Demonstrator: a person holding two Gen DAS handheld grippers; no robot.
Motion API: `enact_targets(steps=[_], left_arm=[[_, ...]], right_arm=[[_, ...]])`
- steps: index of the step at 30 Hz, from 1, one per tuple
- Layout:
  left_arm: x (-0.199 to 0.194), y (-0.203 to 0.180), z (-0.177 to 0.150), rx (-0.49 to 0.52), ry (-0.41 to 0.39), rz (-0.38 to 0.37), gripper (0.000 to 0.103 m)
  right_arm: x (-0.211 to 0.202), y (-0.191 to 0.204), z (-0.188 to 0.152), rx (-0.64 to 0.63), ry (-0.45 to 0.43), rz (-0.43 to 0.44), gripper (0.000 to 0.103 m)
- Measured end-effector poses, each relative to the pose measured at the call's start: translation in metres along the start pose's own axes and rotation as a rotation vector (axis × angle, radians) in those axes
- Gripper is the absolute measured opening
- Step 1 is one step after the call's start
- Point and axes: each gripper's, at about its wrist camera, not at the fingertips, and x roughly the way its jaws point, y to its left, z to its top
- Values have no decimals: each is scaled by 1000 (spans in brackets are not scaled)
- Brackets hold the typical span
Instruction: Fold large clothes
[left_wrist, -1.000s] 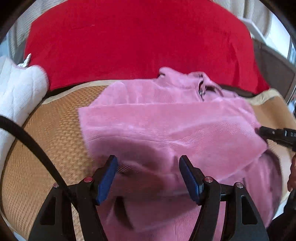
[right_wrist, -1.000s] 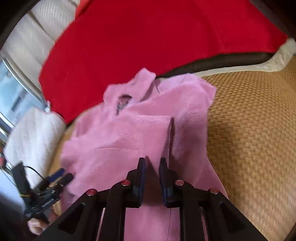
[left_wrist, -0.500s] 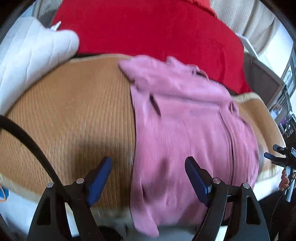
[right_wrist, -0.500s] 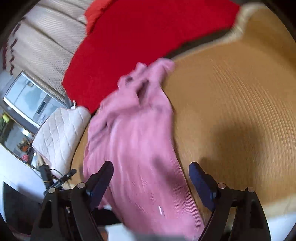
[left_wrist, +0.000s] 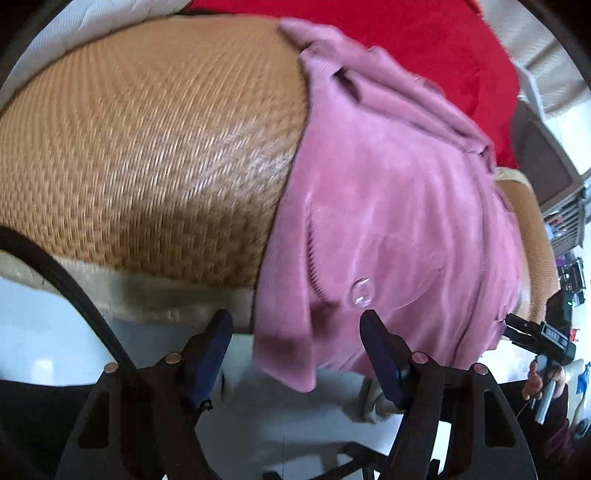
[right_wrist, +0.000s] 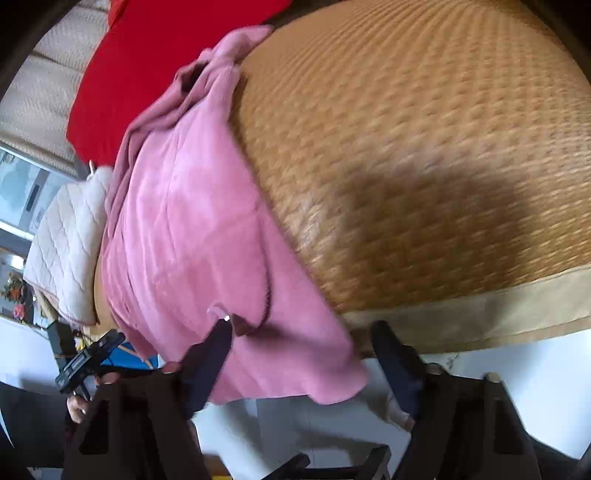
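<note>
Pulled back to near edge, off the folded body | left gripper (left_wrist: 295, 354) and right gripper (right_wrist: 299, 354) both apart, narrowing over hem corners, nothing pinched | pink garment (left_wrist: 388, 206) lay lengthwise on woven mat (left_wrist: 147, 140), hem overhanging | lengthwise fold looked done, cross fold due.

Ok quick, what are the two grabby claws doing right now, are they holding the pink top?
Left gripper: open, jaws closing around the pink garment's hem, not pinching yet.
Right gripper: open, jaws closing around its other corner, not pinching yet.
</note>
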Motion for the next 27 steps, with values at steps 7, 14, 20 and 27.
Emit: enact_targets(steps=[7,14,20,27], left_arm=[[11,8,-12,-19,37,-29,72],[30,-6,-16,18,32,-45,41],[38,-8,-26,-14,32,-72,17],[50,3,-29,-33,73,9,58]], right_arm=[[4,24,2,-64,-27,-7,34],[29,50,13,-104,-3,-52,33],[23,90,17,-187,-29,-21,14],[50,95,31,-132,30,-44,18]])
